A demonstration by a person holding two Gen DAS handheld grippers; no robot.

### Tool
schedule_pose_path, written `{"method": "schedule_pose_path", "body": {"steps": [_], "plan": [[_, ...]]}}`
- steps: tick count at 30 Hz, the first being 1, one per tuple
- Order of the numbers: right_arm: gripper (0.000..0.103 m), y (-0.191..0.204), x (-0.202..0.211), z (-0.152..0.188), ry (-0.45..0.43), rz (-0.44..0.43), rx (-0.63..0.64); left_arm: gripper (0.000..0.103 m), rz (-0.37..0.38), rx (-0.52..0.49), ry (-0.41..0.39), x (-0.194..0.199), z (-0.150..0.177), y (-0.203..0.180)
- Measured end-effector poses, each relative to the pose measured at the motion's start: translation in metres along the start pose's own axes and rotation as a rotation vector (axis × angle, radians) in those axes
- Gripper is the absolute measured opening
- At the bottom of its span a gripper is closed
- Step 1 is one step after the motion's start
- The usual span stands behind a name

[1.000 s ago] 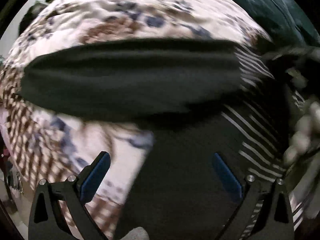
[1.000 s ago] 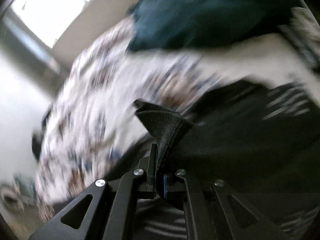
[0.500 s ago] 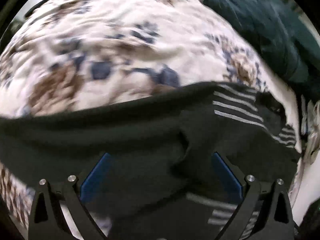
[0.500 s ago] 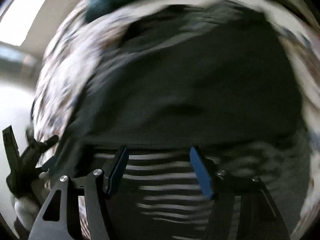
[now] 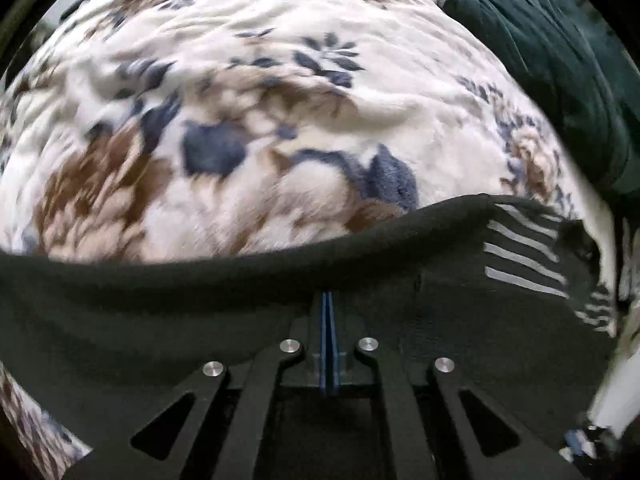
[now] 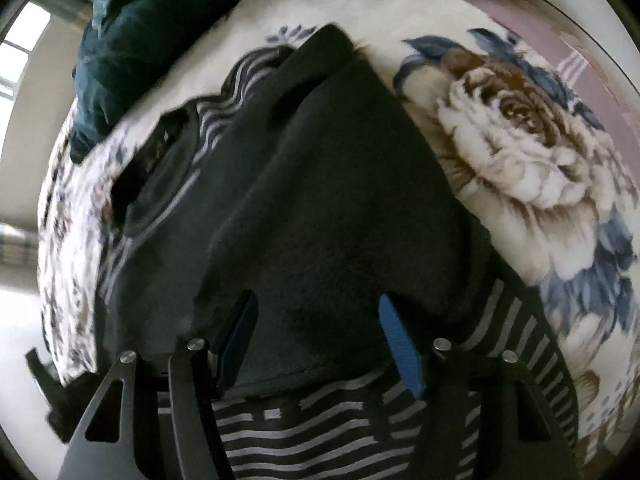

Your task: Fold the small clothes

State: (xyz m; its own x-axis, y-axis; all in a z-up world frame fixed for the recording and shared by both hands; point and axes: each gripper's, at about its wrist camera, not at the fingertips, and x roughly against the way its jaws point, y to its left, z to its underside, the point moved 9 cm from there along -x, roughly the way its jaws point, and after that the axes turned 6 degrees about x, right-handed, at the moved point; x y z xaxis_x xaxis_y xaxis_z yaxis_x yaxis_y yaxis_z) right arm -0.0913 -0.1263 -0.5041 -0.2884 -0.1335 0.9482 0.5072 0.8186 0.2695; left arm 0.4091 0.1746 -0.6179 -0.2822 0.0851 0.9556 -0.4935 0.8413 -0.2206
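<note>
A small black garment with grey-white stripes (image 6: pixel 320 208) lies on a floral blanket, its plain black part folded over the striped part. My right gripper (image 6: pixel 318 340) is open just above its near edge, holding nothing. In the left wrist view the same garment (image 5: pixel 200 312) fills the lower half. My left gripper (image 5: pixel 328 304) is shut, its blue pads pressed together at the garment's black far edge; whether cloth is pinched between them does not show.
The floral white, brown and blue blanket (image 5: pixel 260 100) covers the whole surface (image 6: pixel 520 152). A dark teal cloth (image 5: pixel 560 64) lies bunched at the far right, also seen in the right wrist view (image 6: pixel 132 40). A bright window shows at far left.
My right gripper let go of the black fold and opened, now hovering over the laid-down garment. My left gripper went from open to shut at the garment's edge.
</note>
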Motion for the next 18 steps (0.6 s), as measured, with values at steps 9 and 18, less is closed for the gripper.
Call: {"method": "schedule_pose_path", "body": {"steps": [9,18], "plan": [[0.071,0.052,-0.004,0.021,0.088,-0.028,0.146,0.103,0.081,0.372,-0.084,0.086,0.044,0.147],[0.071,0.104,-0.031,0.047,0.131,0.021,0.289,0.102,0.012,1.010,-0.265,0.092,0.055,0.391]]}}
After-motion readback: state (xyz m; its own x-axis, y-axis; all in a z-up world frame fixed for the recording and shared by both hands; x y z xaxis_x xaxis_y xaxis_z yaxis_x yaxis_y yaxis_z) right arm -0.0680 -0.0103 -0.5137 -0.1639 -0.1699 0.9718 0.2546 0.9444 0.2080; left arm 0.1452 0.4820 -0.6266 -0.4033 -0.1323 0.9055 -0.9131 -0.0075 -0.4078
